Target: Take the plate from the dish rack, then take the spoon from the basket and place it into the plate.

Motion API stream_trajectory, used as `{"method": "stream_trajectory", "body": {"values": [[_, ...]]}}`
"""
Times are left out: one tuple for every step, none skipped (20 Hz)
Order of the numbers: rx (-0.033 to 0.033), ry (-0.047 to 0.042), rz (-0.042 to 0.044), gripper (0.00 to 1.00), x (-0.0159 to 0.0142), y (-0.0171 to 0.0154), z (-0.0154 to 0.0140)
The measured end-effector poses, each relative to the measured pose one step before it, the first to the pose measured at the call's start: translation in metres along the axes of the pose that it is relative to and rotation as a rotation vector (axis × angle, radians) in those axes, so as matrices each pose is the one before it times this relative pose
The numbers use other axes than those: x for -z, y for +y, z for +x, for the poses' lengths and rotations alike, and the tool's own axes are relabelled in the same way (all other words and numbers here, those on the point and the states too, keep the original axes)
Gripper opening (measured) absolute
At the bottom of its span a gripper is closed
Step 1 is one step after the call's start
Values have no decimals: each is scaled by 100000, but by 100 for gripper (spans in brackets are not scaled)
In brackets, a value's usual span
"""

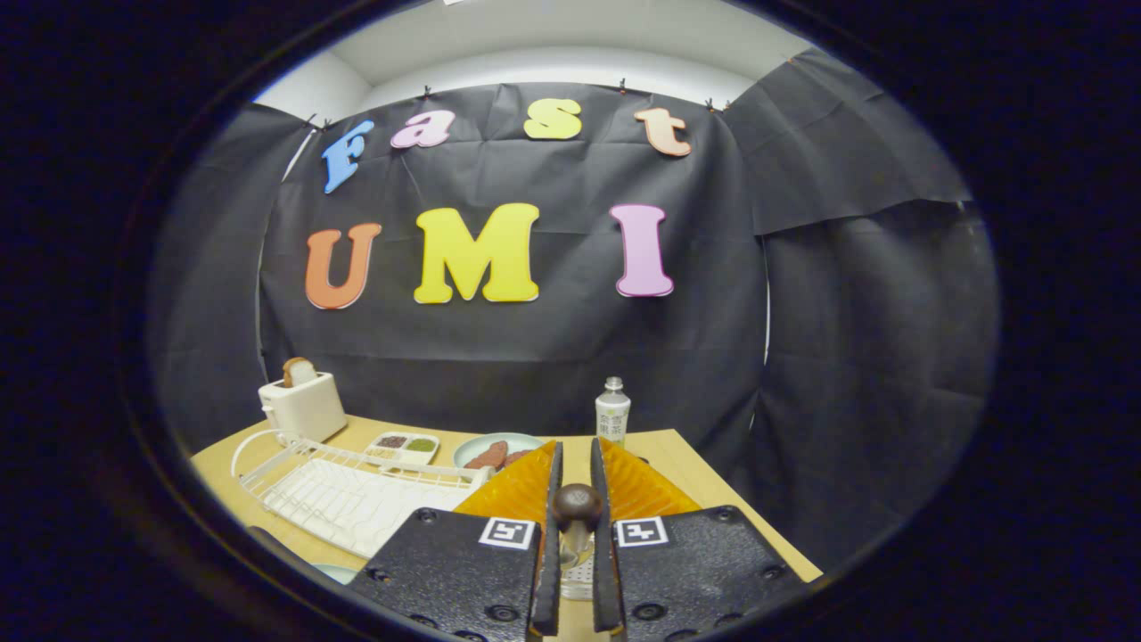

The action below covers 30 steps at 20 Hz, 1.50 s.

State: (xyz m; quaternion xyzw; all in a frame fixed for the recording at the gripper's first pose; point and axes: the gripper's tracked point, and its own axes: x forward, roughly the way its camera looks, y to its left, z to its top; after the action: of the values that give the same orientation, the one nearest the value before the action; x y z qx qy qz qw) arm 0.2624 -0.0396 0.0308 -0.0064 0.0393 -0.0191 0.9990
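Note:
My gripper (577, 459) is shut on the spoon (577, 506). The spoon's dark round handle end stands up between the two fingers, and its metal stem runs down into the basket (579, 575), which shows low in the gap between them. The spoon's bowl is hidden. The white wire dish rack (348, 499) lies on the table left of the fingers, with no plate standing in it. A sliver of a pale plate rim (334, 572) shows on the table just in front of the rack, beside the left finger.
A white toaster (303, 406) with a bread slice stands at the far left of the wooden table (677, 455). Beyond the fingers are a small divided dish (406, 446), a pale plate with sausages (497, 450) and a bottle (612, 415). The table's edge runs close on the right.

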Motion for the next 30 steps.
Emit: {"method": "stream_trajectory", "body": {"values": [[-2031,842,-34,20,178,980,-1014],[-1927,578,-16,20,312,961,-927],[-1709,467,116,20,415,975,-873],[-1664,290,31,20,556,1080,-750],[-1716,394,-297,20,620,1153,-690],[-1628,655,-770,20,756,1100,-598],[-1368,398,-346,20,727,1053,-308],[-1867,1259,-810,20,923,1237,-315],[-2163,1807,-496,20,1089,1403,-422],[-1921,1696,664,20,1009,1246,-119],[-2449,1614,1190,20,969,1389,-23],[-2538,1739,972,20,967,1320,191],[-1845,1968,667,20,1069,937,307],[-1435,2070,57,20,1003,890,513],[-804,2951,-1071,20,1098,755,398],[102,2717,-594,20,927,607,294],[-185,1624,126,20,505,541,203],[-1185,566,155,20,222,680,206],[-1040,81,326,20,133,649,119],[-722,-256,84,20,161,395,28],[-45,-304,-187,20,118,252,58],[424,62,-532,20,213,139,119],[1252,741,-697,20,298,-71,98],[814,-599,-177,20,73,-91,-381],[864,45,106,21,-80,46,141],[777,396,277,21,172,-111,-116],[506,460,646,22,63,-137,-87],[405,284,1064,23,36,-197,-103],[26,100,1425,23,-74,-182,-306],[-503,-338,2149,30,-53,-171,-258]]}}
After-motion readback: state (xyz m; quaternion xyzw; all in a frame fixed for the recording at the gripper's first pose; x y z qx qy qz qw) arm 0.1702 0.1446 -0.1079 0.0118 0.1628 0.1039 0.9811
